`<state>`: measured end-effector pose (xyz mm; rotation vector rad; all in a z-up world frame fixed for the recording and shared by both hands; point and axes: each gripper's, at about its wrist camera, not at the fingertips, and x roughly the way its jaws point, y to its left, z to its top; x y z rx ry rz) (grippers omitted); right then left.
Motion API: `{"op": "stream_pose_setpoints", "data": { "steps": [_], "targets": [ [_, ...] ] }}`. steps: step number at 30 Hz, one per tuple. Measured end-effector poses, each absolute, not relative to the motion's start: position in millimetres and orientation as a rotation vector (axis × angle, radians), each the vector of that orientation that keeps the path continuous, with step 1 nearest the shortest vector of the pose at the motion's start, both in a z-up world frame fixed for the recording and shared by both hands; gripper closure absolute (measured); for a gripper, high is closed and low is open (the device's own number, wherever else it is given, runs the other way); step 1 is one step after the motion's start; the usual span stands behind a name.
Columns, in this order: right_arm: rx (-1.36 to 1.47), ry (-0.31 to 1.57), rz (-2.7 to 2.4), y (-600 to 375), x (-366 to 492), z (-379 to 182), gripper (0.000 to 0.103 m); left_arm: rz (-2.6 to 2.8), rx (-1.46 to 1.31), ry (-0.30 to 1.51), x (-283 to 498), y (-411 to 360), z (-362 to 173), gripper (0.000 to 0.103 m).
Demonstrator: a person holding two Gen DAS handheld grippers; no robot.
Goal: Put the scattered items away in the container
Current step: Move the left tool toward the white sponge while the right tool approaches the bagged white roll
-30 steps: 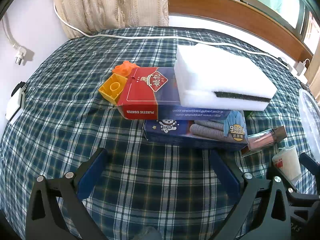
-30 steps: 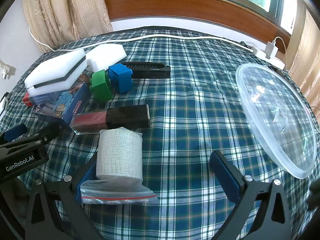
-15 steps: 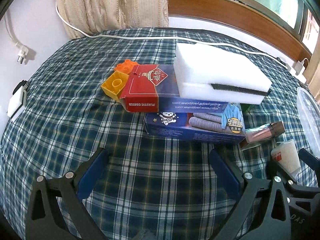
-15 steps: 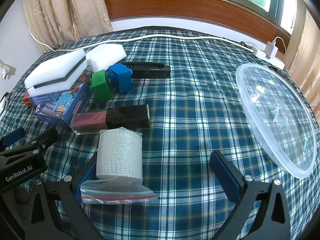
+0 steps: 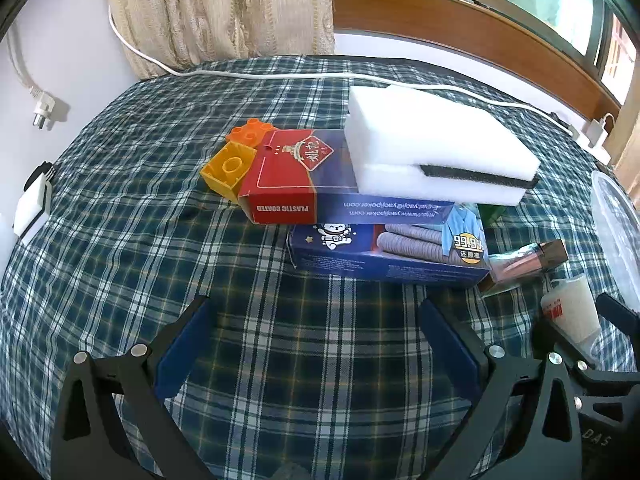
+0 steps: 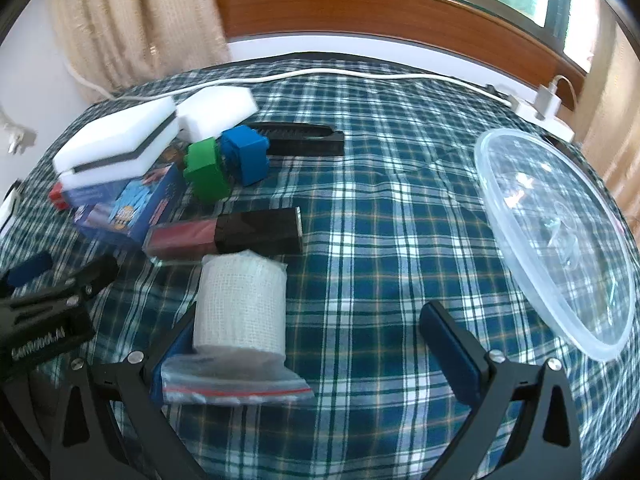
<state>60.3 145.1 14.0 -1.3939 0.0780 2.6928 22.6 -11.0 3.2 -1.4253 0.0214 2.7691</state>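
Note:
My left gripper (image 5: 316, 344) is open above plaid cloth, short of a blue box (image 5: 384, 252). On that box lies a red card box (image 5: 296, 176) with a white sponge (image 5: 432, 148) on top; yellow (image 5: 228, 168) and orange (image 5: 250, 134) bricks sit to the left. My right gripper (image 6: 308, 344) is open, and a white gauze roll in a bag (image 6: 240, 304) lies against its left finger. A lip gloss tube (image 6: 224, 232), green (image 6: 206, 172) and blue (image 6: 244, 154) bricks and a black comb (image 6: 300, 138) lie beyond. The clear container (image 6: 560, 232) is at the right.
A white cable (image 5: 320, 76) crosses the far side of the cloth toward a charger block (image 6: 548, 104). A curtain (image 5: 216, 8) and a wooden window sill (image 6: 400, 12) stand behind. A white device (image 5: 34, 204) lies at the left edge. Bare cloth lies between the right gripper and the container.
The left gripper has drawn back slightly, so the stacked boxes look farther off. The right wrist view has shifted and blurred a little; the gauze roll sits as before.

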Motion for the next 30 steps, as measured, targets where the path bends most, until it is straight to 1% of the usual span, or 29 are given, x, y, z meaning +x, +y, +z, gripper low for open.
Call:
{"op": "stream_pose_setpoints", "data": {
  "steps": [3,9,14,19,21,25,30],
  "targets": [
    [-1.46,0.017,2.755,145,73,13,0.0,2.74,-1.425,0.039,24,-14,4,0.0],
    [-1.507,-0.013,2.762,146,86,13,0.0,2.7,-1.423,0.059,26,-16,6,0.0],
    [-1.514,-0.015,2.761,146,91,11,0.0,2.692,-1.395,-0.011,29,-23,10,0.0],
    [-1.52,0.017,2.785,145,92,11,0.001,2.698,-1.344,-0.177,35,-48,17,0.0],
    [-1.508,0.044,2.817,143,94,15,0.001,2.715,-1.317,-0.192,38,-55,21,0.0],
    [-1.438,0.034,2.875,140,99,26,0.002,2.773,-1.272,-0.137,40,-59,33,0.0],
    [-1.419,0.069,2.916,139,99,30,0.011,2.802,-1.251,-0.147,34,-66,43,0.0]
  ]
}}
